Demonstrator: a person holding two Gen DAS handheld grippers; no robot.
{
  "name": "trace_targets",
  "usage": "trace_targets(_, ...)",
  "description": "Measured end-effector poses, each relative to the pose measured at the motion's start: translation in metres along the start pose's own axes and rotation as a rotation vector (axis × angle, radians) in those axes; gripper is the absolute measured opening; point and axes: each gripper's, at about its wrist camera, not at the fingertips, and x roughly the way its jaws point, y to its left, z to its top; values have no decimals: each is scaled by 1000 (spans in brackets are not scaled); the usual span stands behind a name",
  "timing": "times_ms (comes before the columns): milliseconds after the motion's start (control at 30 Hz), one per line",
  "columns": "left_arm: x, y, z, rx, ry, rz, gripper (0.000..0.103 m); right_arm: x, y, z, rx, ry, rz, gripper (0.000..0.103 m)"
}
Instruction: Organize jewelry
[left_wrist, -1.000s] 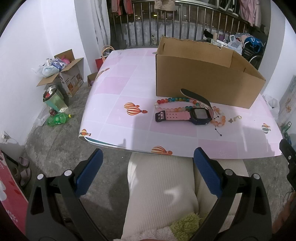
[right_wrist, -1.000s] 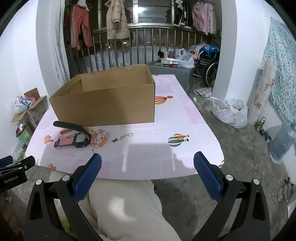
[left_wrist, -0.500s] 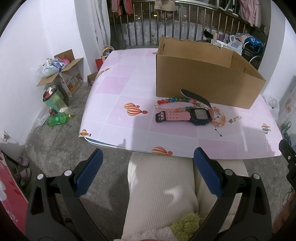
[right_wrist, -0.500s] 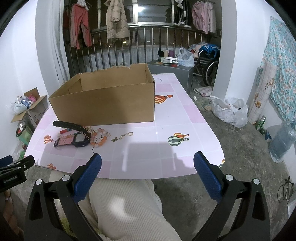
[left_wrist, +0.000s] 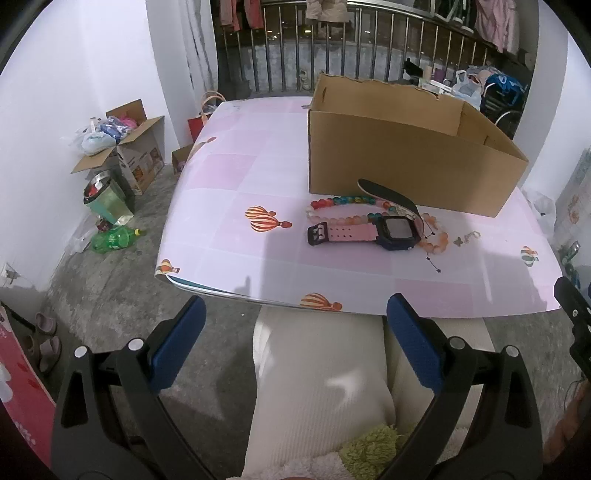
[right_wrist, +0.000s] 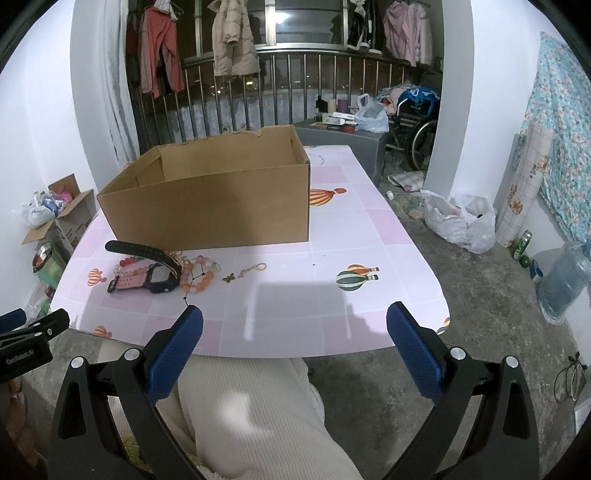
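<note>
A pink-strapped watch with a dark face (left_wrist: 364, 232) (right_wrist: 155, 280) lies on the pink table (left_wrist: 258, 177) in front of an open cardboard box (left_wrist: 406, 158) (right_wrist: 210, 206). Bead bracelets (left_wrist: 343, 202) (right_wrist: 201, 275) lie around the watch. A small butterfly charm on a chain (left_wrist: 466, 237) (right_wrist: 245, 271) lies to its right. My left gripper (left_wrist: 293, 343) is open and empty, held below the table's near edge over my lap. My right gripper (right_wrist: 294, 349) is open and empty at the near edge, right of the jewelry.
Cardboard boxes, a bin (left_wrist: 107, 201) and a green bottle (left_wrist: 112, 238) stand on the floor at the left. Plastic bags (right_wrist: 460, 221), a water jug (right_wrist: 565, 280) and a wheelchair (right_wrist: 417, 122) are at the right. A railing with hanging clothes runs behind the table.
</note>
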Motion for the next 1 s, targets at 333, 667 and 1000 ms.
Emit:
trace_targets(333, -1, -1, -1, 3, -3, -6, 95, 1, 0, -1, 0, 1, 2, 97)
trace_targets(667, -3, 2, 1, 0, -7, -14, 95, 1, 2, -2, 0, 5, 3, 97)
trace_targets(1000, -3, 2, 1, 0, -6, -15, 95, 2, 3, -2, 0, 8, 3, 97)
